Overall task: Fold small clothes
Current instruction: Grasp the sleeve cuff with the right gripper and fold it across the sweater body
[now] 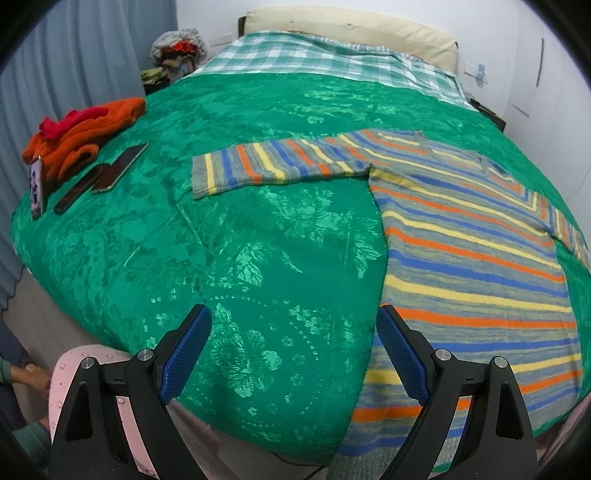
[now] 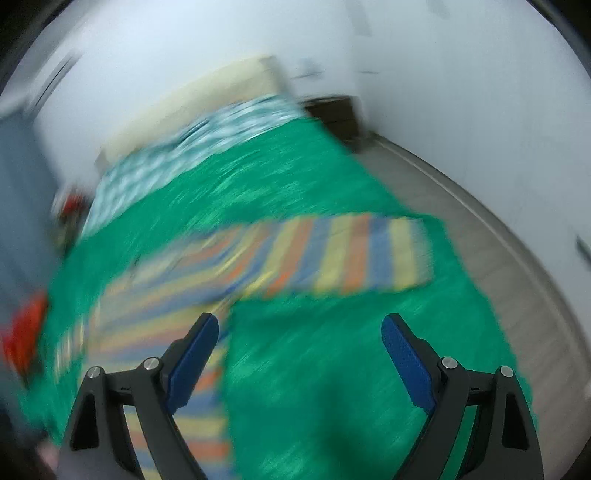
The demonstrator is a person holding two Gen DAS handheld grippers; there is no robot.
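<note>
Striped sweater [image 1: 472,236] spread flat on green bedspread [image 1: 258,229], sleeves out sideways, presumably ready for folding; left gripper [image 1: 293,354] and right gripper [image 2: 299,362] both gape wide, empty, above near edge; right view blurred.

Striped sweaters: one [image 1: 469,236], laid flat with both sleeves spread, also seen blurred in the right wrist view [image 2: 332,254].
Orange garments: one heap [image 1: 79,138] near the bed's left edge; the number of pieces in it cannot be told.
Phones: two, one lighter [image 1: 120,168] and one darker [image 1: 79,190], side by side.
Green bedspreads: one [image 1: 240,236].
Checked blankets: one [image 1: 321,61].
Pillows: one [image 1: 351,27].
Grippers: two, left [image 1: 293,349] and right [image 2: 299,354], each with jaws apart.
</note>
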